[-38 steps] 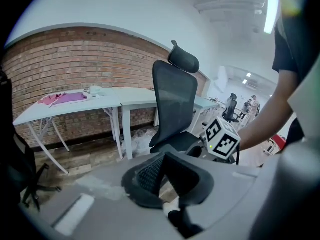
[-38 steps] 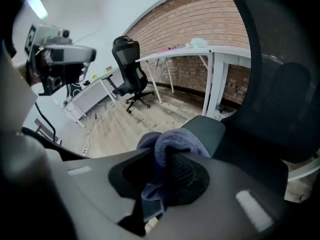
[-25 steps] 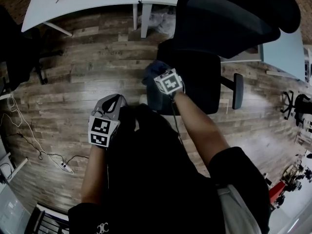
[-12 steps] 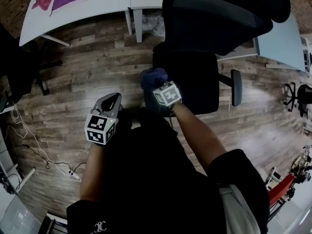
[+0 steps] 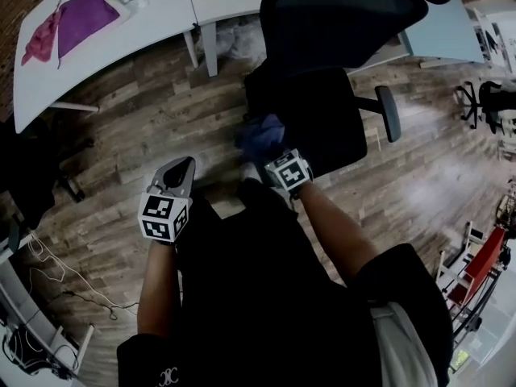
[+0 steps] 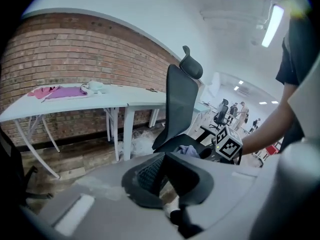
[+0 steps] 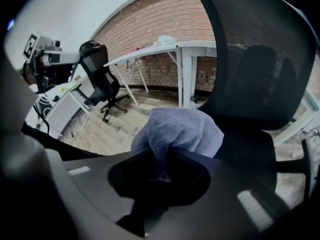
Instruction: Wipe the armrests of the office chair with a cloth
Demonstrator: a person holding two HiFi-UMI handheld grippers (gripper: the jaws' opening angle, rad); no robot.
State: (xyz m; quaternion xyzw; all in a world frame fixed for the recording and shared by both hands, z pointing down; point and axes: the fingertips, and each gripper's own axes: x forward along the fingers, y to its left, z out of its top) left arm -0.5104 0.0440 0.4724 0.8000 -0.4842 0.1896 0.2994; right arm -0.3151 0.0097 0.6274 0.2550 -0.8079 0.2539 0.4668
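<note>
The black office chair (image 5: pixel 322 119) stands in front of me, its right armrest (image 5: pixel 387 113) sticking out on the far side. A blue-grey cloth (image 5: pixel 260 139) bunches at the seat's left edge, where it hides whatever lies under it. My right gripper (image 5: pixel 274 156) is shut on that cloth; in the right gripper view the cloth (image 7: pixel 182 129) bulges out over the gripper (image 7: pixel 162 159), in front of the mesh backrest (image 7: pixel 260 74). My left gripper (image 5: pixel 185 164) hangs over the wood floor left of the chair, shut on nothing, and shows as a closed loop (image 6: pixel 165 159).
White tables (image 5: pixel 161 22) run along the far left, with purple and pink cloths (image 5: pixel 76 14) on them. Cables (image 5: pixel 56 289) trail on the floor at lower left. A second black chair (image 7: pixel 100 79) stands by the brick wall. A red object (image 5: pixel 484 256) sits at right.
The head view has swung, so the chair now sits turned in the picture. My right gripper with the cloth has drawn slightly nearer along the chair's left side. The left gripper stayed roughly put.
</note>
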